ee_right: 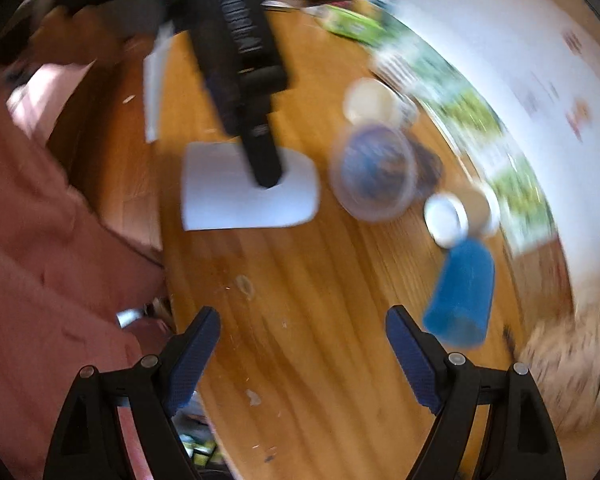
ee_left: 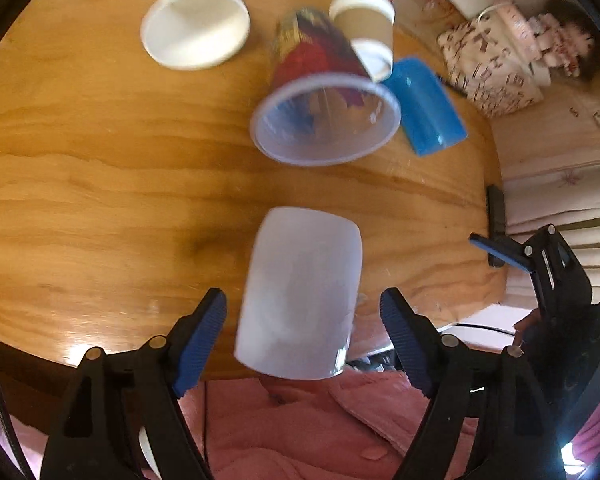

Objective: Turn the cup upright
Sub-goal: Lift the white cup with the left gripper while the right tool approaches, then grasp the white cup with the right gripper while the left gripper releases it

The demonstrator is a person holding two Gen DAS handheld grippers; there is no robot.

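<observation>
A frosted white cup (ee_left: 300, 292) lies on its side on the wooden table (ee_left: 100, 168), near the front edge. My left gripper (ee_left: 303, 312) is open, its blue pads on either side of the cup and apart from it. In the right wrist view the same cup (ee_right: 228, 200) lies under the left gripper's black body (ee_right: 244, 80). My right gripper (ee_right: 302, 332) is open and empty above bare table, and it also shows at the right of the left wrist view (ee_left: 548, 264).
Further back are a printed clear cup (ee_left: 324, 96), a blue cup on its side (ee_left: 428, 108), a brown paper cup (ee_left: 368, 24) and a white tub (ee_left: 196, 20). A patterned bag (ee_left: 496, 60) sits off the table's right. Pink fabric (ee_left: 300, 432) lies below the front edge.
</observation>
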